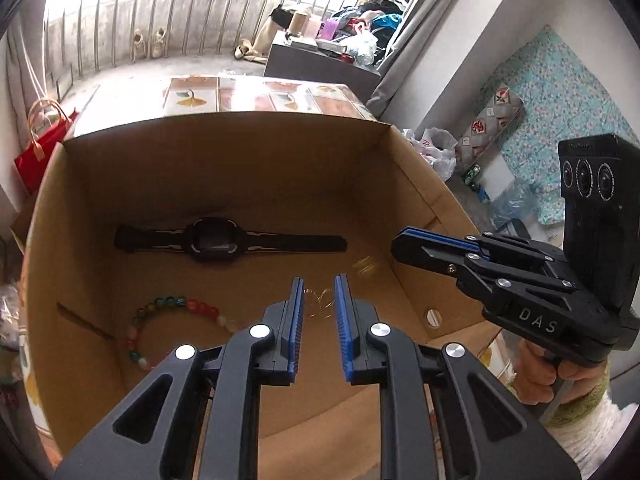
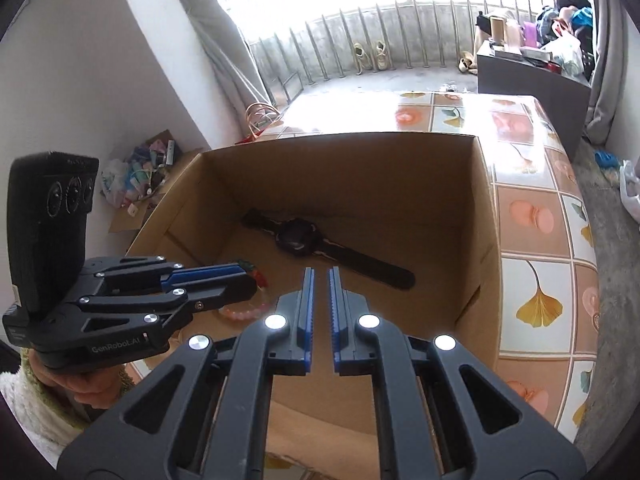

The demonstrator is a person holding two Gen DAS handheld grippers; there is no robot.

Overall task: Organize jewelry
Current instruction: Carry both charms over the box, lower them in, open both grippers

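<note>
Left gripper (image 1: 319, 280): jaws a little apart, nothing clamped, above the cardboard box (image 1: 248, 136).
Right gripper (image 2: 321, 272): jaws nearly together, empty.
Gold chain (image 1: 320, 300): on the box floor, seen between the left gripper's tips.
Bead bracelet (image 1: 168, 320): left of the left gripper.
Black watch (image 1: 212, 238): beyond both.

Just beyond our left gripper (image 1: 319, 294) lies a thin gold chain (image 1: 320, 300), loosely coiled and blurred, on the floor of the cardboard box (image 1: 240, 152). Left of the gripper curves a bracelet of green, red and white beads (image 1: 168, 320), lying flat. Farther ahead a black watch (image 1: 212, 240) rests face up, its strap stretched out straight.
</note>
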